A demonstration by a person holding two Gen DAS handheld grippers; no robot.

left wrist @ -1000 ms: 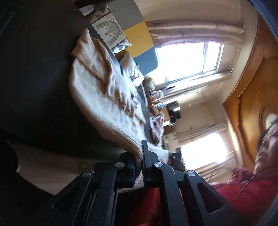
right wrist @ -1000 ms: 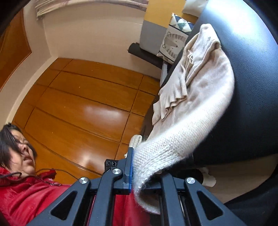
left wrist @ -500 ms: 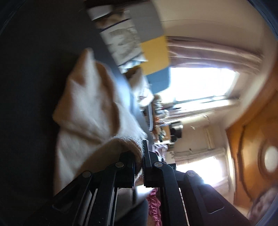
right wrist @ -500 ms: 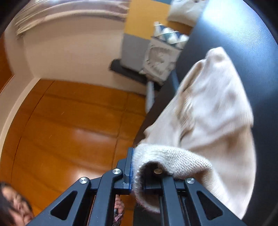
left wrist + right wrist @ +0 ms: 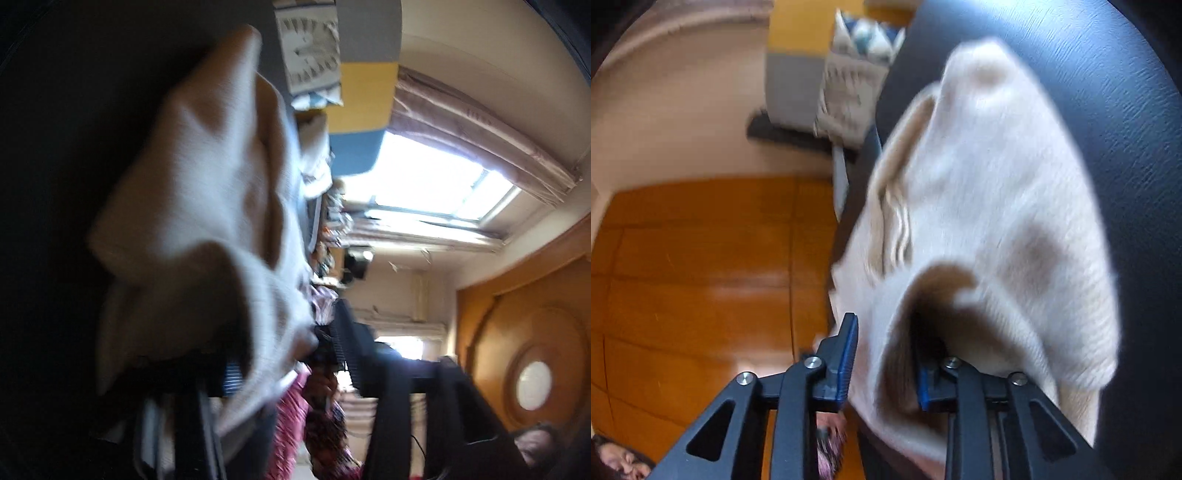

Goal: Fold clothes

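Whereas a second ago both grippers were clenched on the hem of the cream knitted sweater (image 5: pixel 990 206) with its edge drawn off the near side of the dark surface, the garment now lies doubled over on that black textured leather-like surface (image 5: pixel 1115 110), its near fold bulging up toward the cameras. The person in red, earlier seen in both views, now shows only as a sliver at the lower edge of the right wrist view.

Left gripper (image 5: pixel 273 354): jaws opening, far wider than before; the sweater's edge (image 5: pixel 192 206) hangs between them, draped over the left finger, and the picture is too blurred to show any pad pressing. Right gripper (image 5: pixel 886 365): jaws opening; the knit fold sits between the blue pads, apparently slack.

No brand, label or legible writing is visible.

Room, left to right in the right wrist view: glossy orange wooden floor (image 5: pixel 701 277), pale wall, a grey-and-yellow panel, a patterned white-and-blue cushion (image 5: pixel 853 88) at the surface's far edge. The left wrist view, rolled sideways, shows a bright window (image 5: pixel 424 177) with pinkish-brown curtains (image 5: pixel 472 125) and a carved orange wooden door (image 5: pixel 524 354).
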